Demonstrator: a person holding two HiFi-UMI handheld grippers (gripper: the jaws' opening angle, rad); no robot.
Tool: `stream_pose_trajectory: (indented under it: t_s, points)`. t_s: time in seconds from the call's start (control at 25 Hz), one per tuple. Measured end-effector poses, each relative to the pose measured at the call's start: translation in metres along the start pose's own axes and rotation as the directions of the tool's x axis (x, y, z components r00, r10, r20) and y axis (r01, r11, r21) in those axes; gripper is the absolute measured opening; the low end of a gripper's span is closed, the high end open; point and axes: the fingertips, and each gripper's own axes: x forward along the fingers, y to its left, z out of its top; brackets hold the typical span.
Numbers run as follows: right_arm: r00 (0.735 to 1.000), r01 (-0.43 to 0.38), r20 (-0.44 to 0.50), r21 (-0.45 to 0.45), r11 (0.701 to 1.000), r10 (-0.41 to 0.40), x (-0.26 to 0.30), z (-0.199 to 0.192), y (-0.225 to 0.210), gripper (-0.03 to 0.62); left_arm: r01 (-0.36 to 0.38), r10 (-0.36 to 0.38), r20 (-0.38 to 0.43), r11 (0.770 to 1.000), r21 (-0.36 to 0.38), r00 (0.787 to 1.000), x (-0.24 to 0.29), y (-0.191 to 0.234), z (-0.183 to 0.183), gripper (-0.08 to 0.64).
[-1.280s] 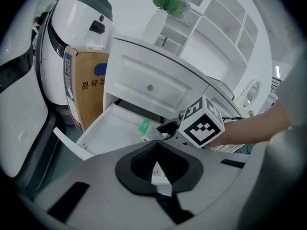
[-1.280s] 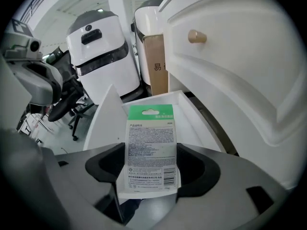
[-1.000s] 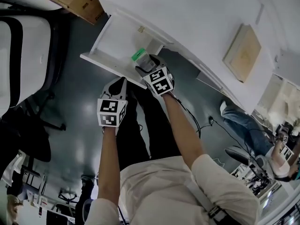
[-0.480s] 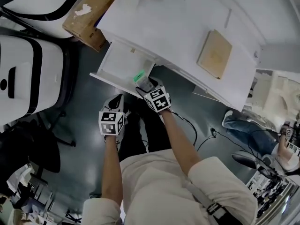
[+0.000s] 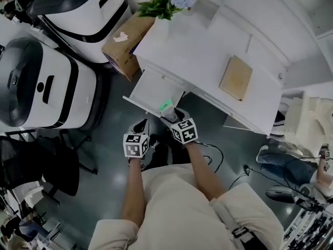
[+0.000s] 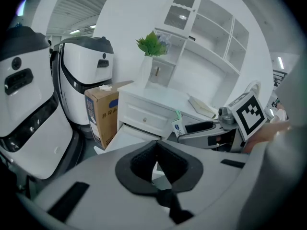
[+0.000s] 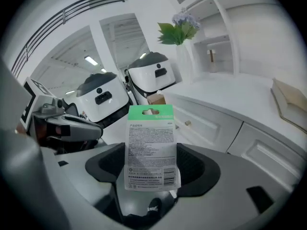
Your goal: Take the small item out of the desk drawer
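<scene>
Right gripper view: the right gripper (image 7: 151, 169) is clamped on the lower edge of a small green-topped card (image 7: 149, 147), which stands upright between the dark pads with its printed back to the lens, closed drawer fronts of the white desk (image 7: 230, 95) behind it. Only this view shows the print; from the left gripper the same card is a small upright tag at the tip of the other tool, level with the desk front and just right of the open drawer (image 6: 127, 135). The left gripper (image 6: 156, 166) has its jaws pressed together on nothing and is held low, short of the drawer. The head view alone gives the layout: card at the drawer's near right corner, a tan book (image 5: 235, 78) on the desktop, a cardboard box (image 5: 122, 48) against the desk's end, a potted plant (image 5: 164, 4) above it and two white machines (image 5: 47, 82) beyond. A second ago the green card sat further back inside the drawer; it has since come toward the front edge, and the head camera now takes in much more of the room.
</scene>
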Motion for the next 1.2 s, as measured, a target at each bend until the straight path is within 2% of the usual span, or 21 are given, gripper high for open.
stream_pose_trajectory:
  t_s: [0.2, 0.36, 0.48, 0.64, 0.88, 1.0, 1.2]
  points:
    - [0.999, -0.026, 0.047, -0.035, 0.999, 0.028, -0.016, 0.024, 0.027, 0.350, -0.013, 0.012, 0.032, 0.999, 0.044, 0.999, -0.023, -0.001, 0.018, 0.015]
    - [0.993, -0.043, 0.108, -0.017, 0.999, 0.045, -0.031, 0.040, 0.043, 0.350, -0.006, 0.002, 0.046, 0.996, 0.089, 0.999, -0.037, -0.006, 0.022, 0.015]
    - [0.988, -0.058, 0.139, -0.032, 0.998, 0.062, -0.039, 0.044, 0.059, 0.349, 0.003, -0.009, 0.046, 0.991, 0.133, 0.999, -0.048, -0.007, 0.017, 0.015]
    - [0.982, -0.088, 0.167, -0.033, 0.996, 0.092, -0.041, 0.044, 0.076, 0.349, -0.020, 0.012, 0.041, 0.983, 0.183, 0.999, -0.070, 0.004, 0.017, 0.015]
    - [0.978, -0.098, 0.182, -0.017, 0.995, 0.099, -0.040, 0.045, 0.074, 0.348, -0.017, 0.013, 0.026, 0.985, 0.171, 1.000, -0.068, 0.020, -0.004, 0.015]
    - [0.972, -0.110, 0.210, 0.014, 0.994, 0.104, -0.038, 0.050, 0.073, 0.348, -0.010, 0.007, 0.015, 0.980, 0.197, 1.000, -0.066, 0.021, -0.005, 0.015]
    - [0.972, -0.109, 0.211, 0.005, 0.994, 0.106, -0.039, 0.050, 0.073, 0.348, 0.012, -0.015, 0.012, 0.977, 0.213, 1.000, -0.061, 0.014, -0.004, 0.015]
